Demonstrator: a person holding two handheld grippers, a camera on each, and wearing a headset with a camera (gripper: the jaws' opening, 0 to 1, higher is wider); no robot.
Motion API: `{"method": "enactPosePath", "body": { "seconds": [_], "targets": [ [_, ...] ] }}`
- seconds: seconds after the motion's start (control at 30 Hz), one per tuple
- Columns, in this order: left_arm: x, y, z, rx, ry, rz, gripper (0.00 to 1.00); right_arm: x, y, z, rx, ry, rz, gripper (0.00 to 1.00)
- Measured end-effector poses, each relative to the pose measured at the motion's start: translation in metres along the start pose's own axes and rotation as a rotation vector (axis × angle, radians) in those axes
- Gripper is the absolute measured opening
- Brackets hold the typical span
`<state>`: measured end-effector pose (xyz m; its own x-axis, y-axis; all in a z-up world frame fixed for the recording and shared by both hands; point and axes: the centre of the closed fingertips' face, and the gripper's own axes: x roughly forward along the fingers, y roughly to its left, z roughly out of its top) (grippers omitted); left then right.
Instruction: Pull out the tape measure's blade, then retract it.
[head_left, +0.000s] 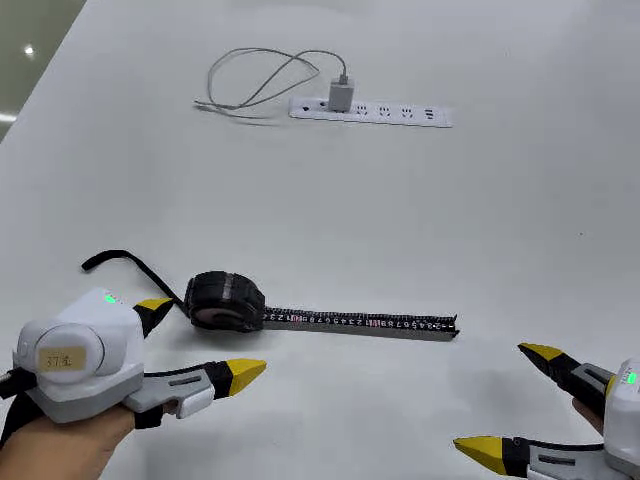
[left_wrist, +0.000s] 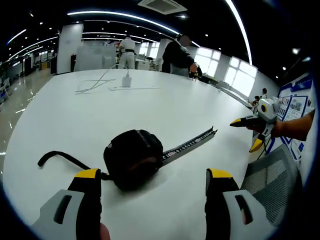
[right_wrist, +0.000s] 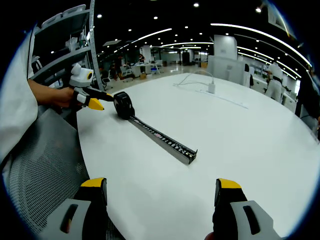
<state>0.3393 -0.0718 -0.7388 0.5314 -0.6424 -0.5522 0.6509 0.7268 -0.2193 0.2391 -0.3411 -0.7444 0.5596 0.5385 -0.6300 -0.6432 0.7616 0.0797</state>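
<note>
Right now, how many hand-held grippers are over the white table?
2. The white, yellow-tipped left gripper sits beside the round black tape measure case; the matching right gripper is near the tip of the extended blade. Both jaws open, holding nothing.

Open-plan office or lab floor. Large white desk (head_left: 480, 200) with power strip (head_left: 370, 111) toward its far edge; ceiling strip lights (left_wrist: 240, 27), metal shelving (right_wrist: 65, 56), mesh chair (left_wrist: 270, 175), windows (left_wrist: 237, 77), people (left_wrist: 177, 55) at distant desks.

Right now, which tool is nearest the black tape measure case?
The left tool, right beside the case; the right tool sits past the blade's tip.
</note>
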Motion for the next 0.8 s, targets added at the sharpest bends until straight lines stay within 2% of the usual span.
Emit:
{"method": "enactPosePath", "body": {
  "seconds": [0.2,0.47,0.63,0.8],
  "targets": [
    [0.009,-0.002,0.002,-0.009,-0.003,0.001,0.83,0.0,-0.004,0.001,0.004,-0.001,-0.004,0.86],
    [0.012,-0.001,0.003,-0.03,-0.015,0.023,0.83,0.0,-0.008,0.001,0.001,0.003,-0.005,0.86],
    [0.015,0.0,0.004,-0.038,-0.019,0.064,0.82,0.002,-0.009,0.002,-0.005,0.005,-0.004,0.85],
    [0.019,0.001,0.006,-0.062,-0.033,0.108,0.82,0.006,-0.011,0.006,-0.031,0.005,0.009,0.8]
  ]
}}
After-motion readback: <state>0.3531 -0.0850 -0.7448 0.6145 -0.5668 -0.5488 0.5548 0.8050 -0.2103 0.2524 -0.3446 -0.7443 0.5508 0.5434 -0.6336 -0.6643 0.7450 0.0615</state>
